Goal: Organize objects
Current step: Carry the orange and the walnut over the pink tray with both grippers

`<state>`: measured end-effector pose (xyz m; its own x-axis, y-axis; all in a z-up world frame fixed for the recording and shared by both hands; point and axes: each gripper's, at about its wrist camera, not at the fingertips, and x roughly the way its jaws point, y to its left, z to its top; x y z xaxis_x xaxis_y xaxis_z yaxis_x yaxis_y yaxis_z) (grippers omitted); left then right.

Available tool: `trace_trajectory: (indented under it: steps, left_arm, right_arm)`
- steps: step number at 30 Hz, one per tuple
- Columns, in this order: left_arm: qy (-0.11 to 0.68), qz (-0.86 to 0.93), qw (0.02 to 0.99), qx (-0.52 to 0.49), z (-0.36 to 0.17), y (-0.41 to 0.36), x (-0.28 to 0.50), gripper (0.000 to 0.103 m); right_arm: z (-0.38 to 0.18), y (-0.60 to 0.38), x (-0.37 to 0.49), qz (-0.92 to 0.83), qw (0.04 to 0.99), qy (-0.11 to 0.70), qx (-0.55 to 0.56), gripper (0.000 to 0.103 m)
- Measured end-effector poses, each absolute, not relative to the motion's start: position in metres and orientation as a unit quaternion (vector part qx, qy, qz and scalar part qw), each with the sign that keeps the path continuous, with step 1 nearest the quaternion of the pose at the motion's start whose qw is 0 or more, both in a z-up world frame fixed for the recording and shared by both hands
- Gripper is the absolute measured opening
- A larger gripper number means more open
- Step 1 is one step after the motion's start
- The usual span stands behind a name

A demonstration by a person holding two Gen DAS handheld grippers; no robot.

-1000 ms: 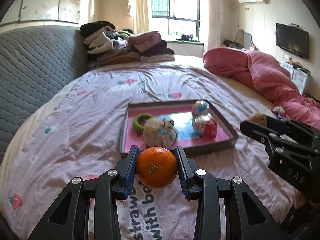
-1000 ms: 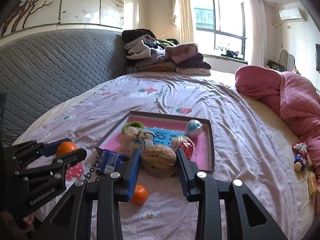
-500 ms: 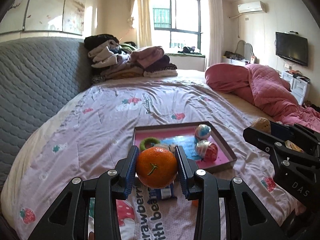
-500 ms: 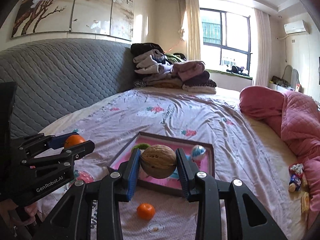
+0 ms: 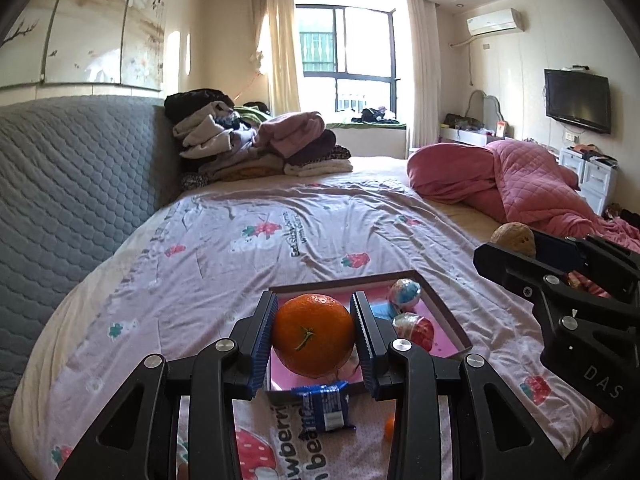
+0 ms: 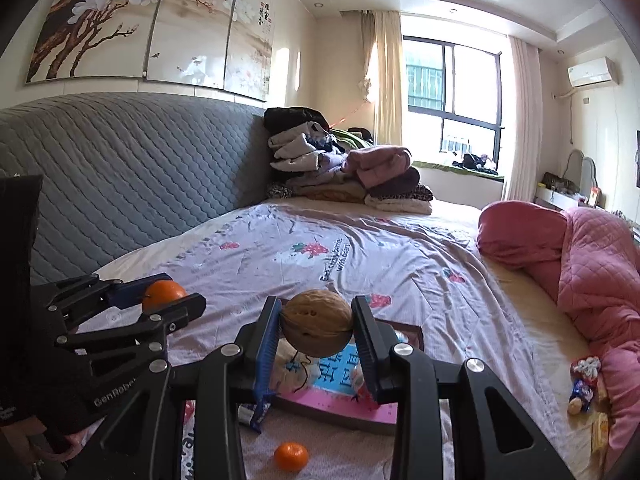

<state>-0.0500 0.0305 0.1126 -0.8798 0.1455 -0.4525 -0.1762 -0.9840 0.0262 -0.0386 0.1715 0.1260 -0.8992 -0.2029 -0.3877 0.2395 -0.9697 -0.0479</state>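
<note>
Claws nearest: left claw point(image 5: 314, 336) pinches a tangerine point(image 5: 313, 335) between its blue pads; right claw point(image 6: 316, 330) pinches a walnut point(image 6: 317, 323). Both are held above the bed point(image 5: 248, 264). Below them on the sheet lie a blue snack packet point(image 5: 326, 406) and a second small tangerine point(image 6: 291, 456). Just beyond sits a pink tray point(image 5: 448, 320) holding two wrapped balls point(image 5: 405, 292). Farther off: folded clothes point(image 5: 260, 144) against the grey headboard point(image 5: 80, 184), pink quilt point(image 5: 520, 176) at far right.
</note>
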Motion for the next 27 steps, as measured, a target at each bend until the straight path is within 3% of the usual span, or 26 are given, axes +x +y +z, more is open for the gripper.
trace_trajectory:
  steps: [14, 27]
  left_arm:
    - [0.034, 0.973, 0.076, -0.216, 0.13, 0.03, -0.081, 0.038]
    - [0.028, 0.968, 0.077, -0.237, 0.102, 0.03, -0.123, 0.038]
  right_arm:
    - [0.14, 0.169, -0.059, -0.975, 0.121, 0.049, 0.18, 0.036]
    - [0.115, 0.165, -0.093, -0.972, 0.115, 0.047, 0.2, 0.036]
